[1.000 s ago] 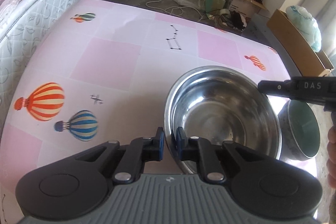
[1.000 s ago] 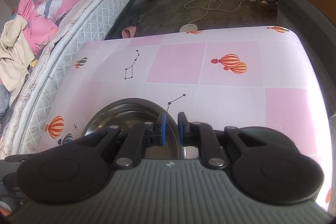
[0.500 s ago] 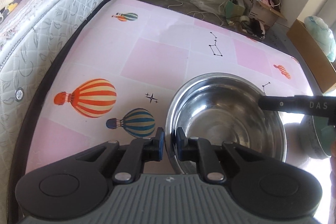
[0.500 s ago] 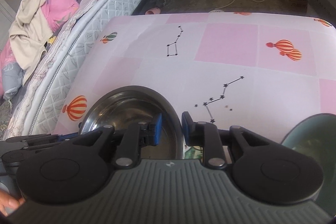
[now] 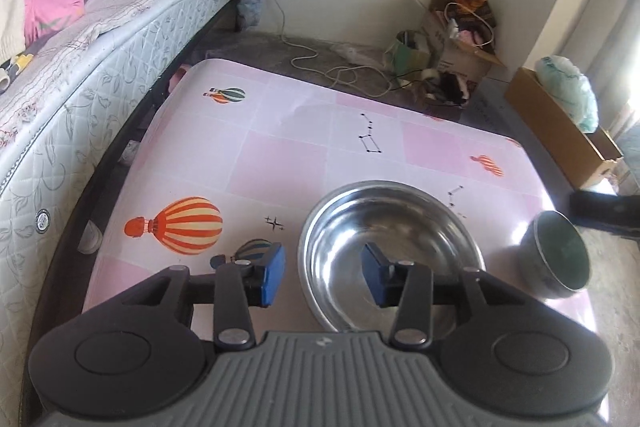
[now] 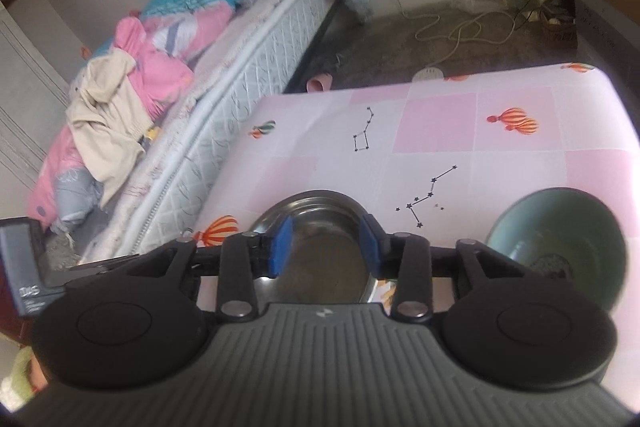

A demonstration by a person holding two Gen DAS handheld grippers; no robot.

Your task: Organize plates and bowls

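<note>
We hold our left gripper [image 5: 323, 273] over the pink worktop [image 5: 280, 163], jaws opening astride the steel bowl's [image 5: 390, 251] near rim, pads clear of it. Our right gripper [image 6: 326, 245] is opening too, nothing gripped. The green bowl [image 6: 560, 243] stands just right of the steel one.

wrist views downward; both share steel bowl [image 5: 390, 251]

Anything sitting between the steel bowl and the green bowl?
Nothing: only bare tablecloth separates the steel bowl from the green bowl, clearest in the left wrist view.
</note>
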